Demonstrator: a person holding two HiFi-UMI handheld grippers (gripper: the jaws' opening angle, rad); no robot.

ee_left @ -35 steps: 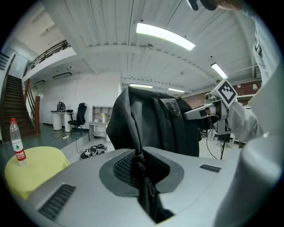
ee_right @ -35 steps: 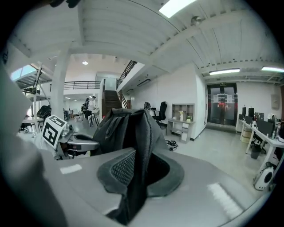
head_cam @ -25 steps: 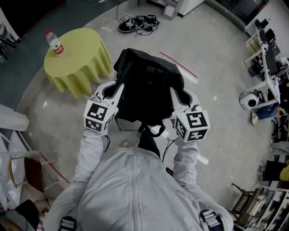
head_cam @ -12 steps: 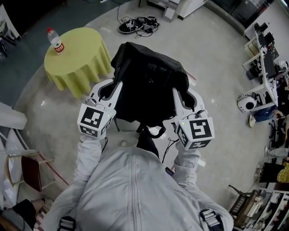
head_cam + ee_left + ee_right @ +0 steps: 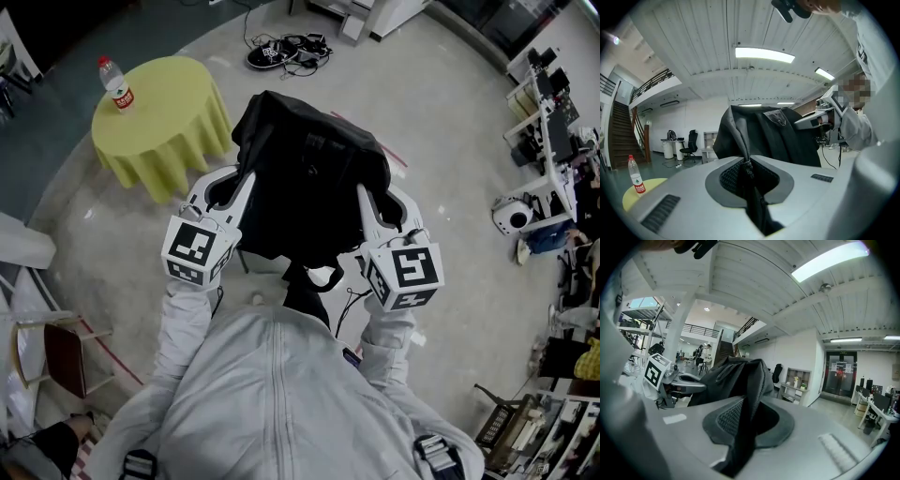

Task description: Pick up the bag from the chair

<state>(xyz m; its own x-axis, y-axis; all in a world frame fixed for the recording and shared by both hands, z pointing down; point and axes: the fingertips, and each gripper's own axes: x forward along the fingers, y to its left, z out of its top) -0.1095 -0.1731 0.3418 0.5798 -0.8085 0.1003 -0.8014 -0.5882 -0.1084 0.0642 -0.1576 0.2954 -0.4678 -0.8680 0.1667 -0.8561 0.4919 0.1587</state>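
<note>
Both claws are clamped tight on the bag (image 5: 305, 178), no gap visible at either one. The left gripper (image 5: 750, 174) has a fold of black fabric, seam included, pinched between its closed jaws; the right gripper (image 5: 743, 425) has the same kind of pinch on the opposite edge. In the head view the bag sits between the two grippers, right in front of the person's grey jacket (image 5: 272, 394), with the left claw on its left side and the right claw on its right. It's bunched and upright, and a strap loop (image 5: 319, 277) hangs off the bottom. Both gripper views look up past the bag at the ceiling lights (so the fabric stands above the jaws rather than drooping below them). The chair is hidden under the bag, so I can't tell whether the bag touches it. The round yellow table (image 5: 159, 122) is to the left and well apart from the bag, with a water bottle (image 5: 112, 86) upright near its far-left edge. There's a tangle of black cables (image 5: 286, 49) on the floor beyond the bag.
</note>
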